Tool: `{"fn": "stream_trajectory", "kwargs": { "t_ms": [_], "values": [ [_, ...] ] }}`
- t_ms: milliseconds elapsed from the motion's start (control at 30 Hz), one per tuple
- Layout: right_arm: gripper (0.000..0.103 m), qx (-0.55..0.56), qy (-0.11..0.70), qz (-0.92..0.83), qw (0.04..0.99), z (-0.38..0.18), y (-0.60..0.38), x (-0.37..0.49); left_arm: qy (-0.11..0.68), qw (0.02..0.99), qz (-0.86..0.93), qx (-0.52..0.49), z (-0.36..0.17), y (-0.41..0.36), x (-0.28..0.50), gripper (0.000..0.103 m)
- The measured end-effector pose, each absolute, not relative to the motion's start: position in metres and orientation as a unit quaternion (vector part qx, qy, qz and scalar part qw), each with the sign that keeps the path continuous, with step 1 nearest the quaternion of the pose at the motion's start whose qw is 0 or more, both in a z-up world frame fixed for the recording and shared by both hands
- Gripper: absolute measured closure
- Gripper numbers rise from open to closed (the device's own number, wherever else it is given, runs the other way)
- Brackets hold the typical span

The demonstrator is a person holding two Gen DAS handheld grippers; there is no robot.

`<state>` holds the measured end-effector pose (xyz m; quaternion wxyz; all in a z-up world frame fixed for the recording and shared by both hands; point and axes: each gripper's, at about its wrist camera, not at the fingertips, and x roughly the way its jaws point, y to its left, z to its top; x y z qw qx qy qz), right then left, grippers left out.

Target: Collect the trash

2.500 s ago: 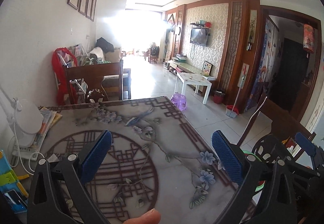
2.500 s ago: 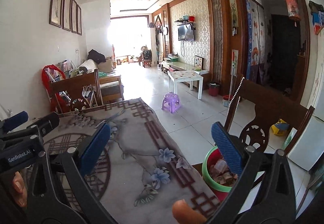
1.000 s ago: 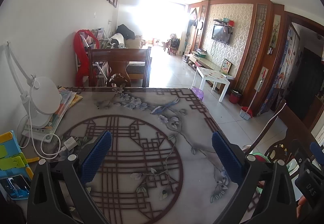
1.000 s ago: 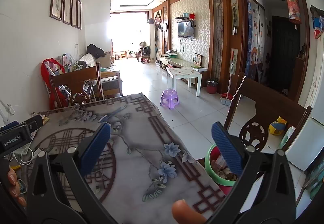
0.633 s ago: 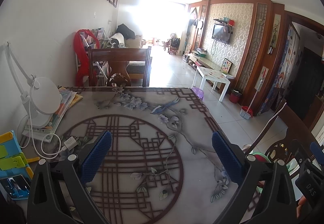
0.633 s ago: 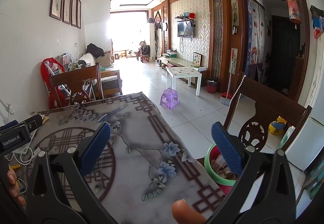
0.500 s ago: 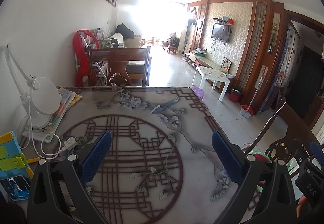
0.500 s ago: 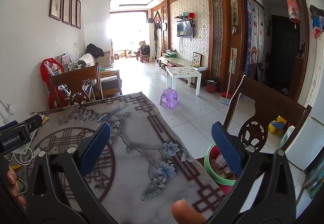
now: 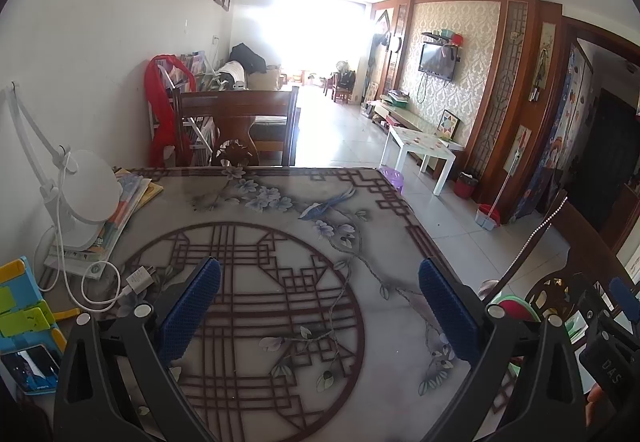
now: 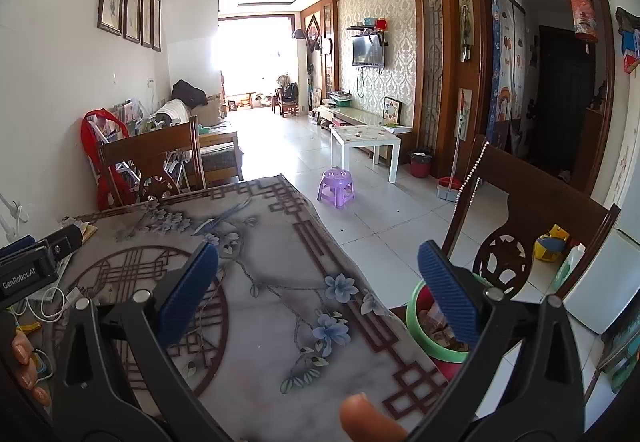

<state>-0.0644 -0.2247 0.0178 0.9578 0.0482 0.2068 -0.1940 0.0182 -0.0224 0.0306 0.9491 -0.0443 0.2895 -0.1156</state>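
— Left wrist view first: our left tongs [image 9: 320, 306] are wide open with nothing between the blue pads, held low over the tabletop [image 9: 256, 242]. We see no trash on it in front of them, only a white cable [image 9: 80, 282] and a lamp [image 9: 86, 198] off to their left.

— Our right tongs [image 10: 318, 280] are wide open and empty too. Just behind their right pad sits the green bin [image 10: 422, 326], down beside the tabletop edge, with scraps already inside.

— So we think the picking is done, or close to it.

— Next we should look around for any trash left. Both tongs point straight ahead, level, side by side, with a thumb [image 10: 370, 418] under the right ones.
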Motion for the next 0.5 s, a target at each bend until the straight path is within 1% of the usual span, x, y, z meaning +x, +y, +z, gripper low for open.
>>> {"fn": "stream_trajectory", "kwargs": {
  "t_ms": [300, 400, 500],
  "values": [
    [0.005, 0.051, 0.215, -0.192, 0.956, 0.014, -0.226, -0.062, 0.299, 0.946, -0.116, -0.034, 0.021, -0.025, 0.021, 0.008],
    [0.005, 0.052, 0.225, -0.188, 0.955, 0.006, -0.227, -0.059, 0.323, 0.940, -0.107, -0.033, 0.004, -0.021, 0.030, 0.008],
    [0.005, 0.052, 0.249, -0.178, 0.951, -0.011, -0.227, -0.049, 0.353, 0.932, -0.069, -0.032, -0.026, -0.007, 0.043, 0.008]
  ]
}}
